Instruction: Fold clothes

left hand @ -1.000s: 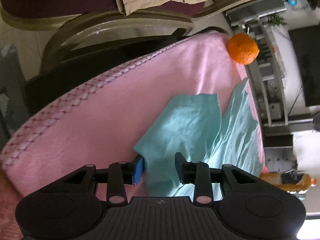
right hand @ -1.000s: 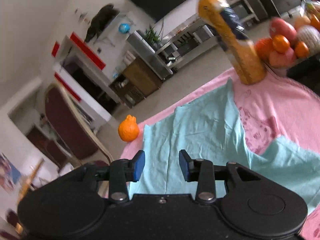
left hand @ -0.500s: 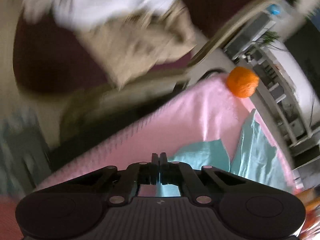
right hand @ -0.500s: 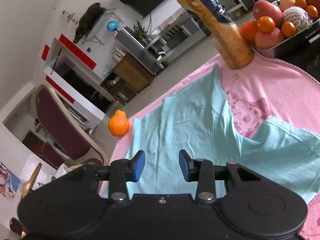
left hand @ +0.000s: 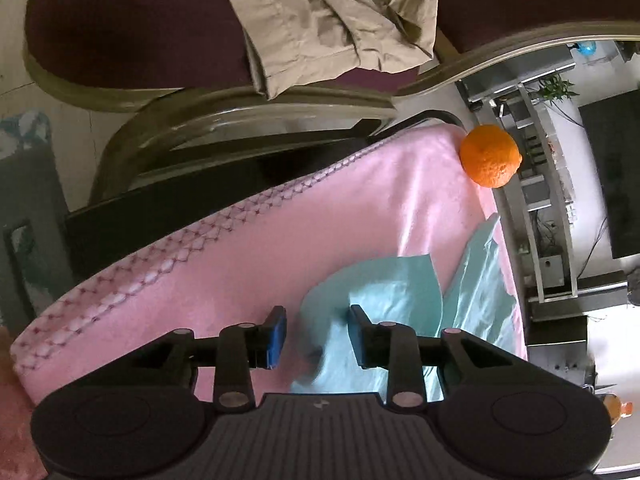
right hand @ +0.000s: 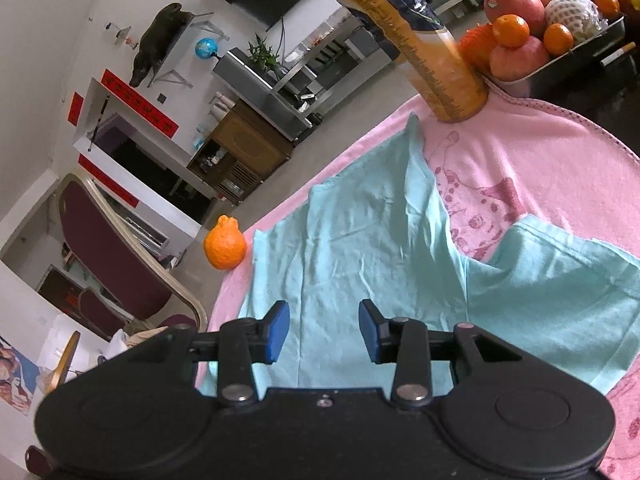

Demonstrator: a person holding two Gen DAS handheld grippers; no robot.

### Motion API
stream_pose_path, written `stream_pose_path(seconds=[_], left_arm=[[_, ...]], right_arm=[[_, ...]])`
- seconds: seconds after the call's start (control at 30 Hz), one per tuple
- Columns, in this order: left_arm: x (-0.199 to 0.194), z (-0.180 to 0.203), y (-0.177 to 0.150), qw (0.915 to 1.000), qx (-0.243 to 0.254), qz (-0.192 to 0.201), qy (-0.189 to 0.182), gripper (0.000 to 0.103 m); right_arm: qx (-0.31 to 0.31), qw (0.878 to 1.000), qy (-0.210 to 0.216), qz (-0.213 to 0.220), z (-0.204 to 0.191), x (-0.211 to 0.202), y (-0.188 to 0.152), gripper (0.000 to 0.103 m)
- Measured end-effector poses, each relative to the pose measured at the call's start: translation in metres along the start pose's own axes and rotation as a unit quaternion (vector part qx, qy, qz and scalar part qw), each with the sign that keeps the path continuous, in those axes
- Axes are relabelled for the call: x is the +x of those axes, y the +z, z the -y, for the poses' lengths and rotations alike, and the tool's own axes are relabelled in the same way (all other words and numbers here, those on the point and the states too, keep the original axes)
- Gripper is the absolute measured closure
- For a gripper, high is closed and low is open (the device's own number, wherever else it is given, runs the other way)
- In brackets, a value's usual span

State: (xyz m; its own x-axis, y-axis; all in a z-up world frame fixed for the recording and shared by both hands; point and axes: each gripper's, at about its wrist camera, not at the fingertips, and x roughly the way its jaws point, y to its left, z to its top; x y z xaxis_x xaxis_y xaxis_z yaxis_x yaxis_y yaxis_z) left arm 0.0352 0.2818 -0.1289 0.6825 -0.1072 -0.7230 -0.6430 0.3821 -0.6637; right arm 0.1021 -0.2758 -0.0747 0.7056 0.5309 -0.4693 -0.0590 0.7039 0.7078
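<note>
Left wrist view: left gripper (left hand: 318,330) at bottom centre, jaws spread, nothing between them. One pad sits over the pink blanket (left hand: 248,248), the other over the teal garment (left hand: 384,296). Garment is in the lower right of the frame, a flap of it doubled over with a rounded edge, the rest trailing toward the right blanket edge. Can't tell if the pads touch the cloth or hover just above it. Orange (left hand: 490,156) sits at the upper right blanket corner, well apart from the gripper. Beige trousers (left hand: 332,20) lie heaped on the maroon chair (left hand: 120,28) along the top of the frame, unfolded.

Right wrist view: right gripper (right hand: 324,328) bottom centre, jaws also spread and holding nothing, above the garment's near edge. Garment fills the middle of the frame, wrinkled; a ridge runs up toward the juice bottle (right hand: 420,40) at top centre, and another section is laid over at the right, with the blanket's printed pattern showing between the two parts. Fruit tray (right hand: 560,60) at upper right, just beside the bottle. Orange at left centre, near the garment's far corner.

Progress, as a judgement: early to middle. Perhaps one rough flap over on each side, no neat rectangle. Left to do: smooth out, complete the folds, then likely the trousers on the chair.
</note>
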Motion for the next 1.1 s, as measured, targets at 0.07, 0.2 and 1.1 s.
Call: stream_pose_path(seconds=[0.07,0.2,1.1], left_arm=[[0.003,0.000,0.002,0.9995,-0.013,-0.011,-0.026,0.073],[0.015,0.001,0.005,0.9986,-0.037,-0.016,-0.035,0.103],[0.024,0.063,-0.049,0.9767,0.200,-0.074,-0.021,0.068]], right_arm=[[-0.003,1.000,-0.001,-0.003,-0.001,0.001,-0.001,0.065],[-0.003,1.000,-0.003,-0.006,-0.002,0.002,-0.002,0.064],[0.008,1.000,-0.016,-0.007,0.006,0.001,0.000,0.059]])
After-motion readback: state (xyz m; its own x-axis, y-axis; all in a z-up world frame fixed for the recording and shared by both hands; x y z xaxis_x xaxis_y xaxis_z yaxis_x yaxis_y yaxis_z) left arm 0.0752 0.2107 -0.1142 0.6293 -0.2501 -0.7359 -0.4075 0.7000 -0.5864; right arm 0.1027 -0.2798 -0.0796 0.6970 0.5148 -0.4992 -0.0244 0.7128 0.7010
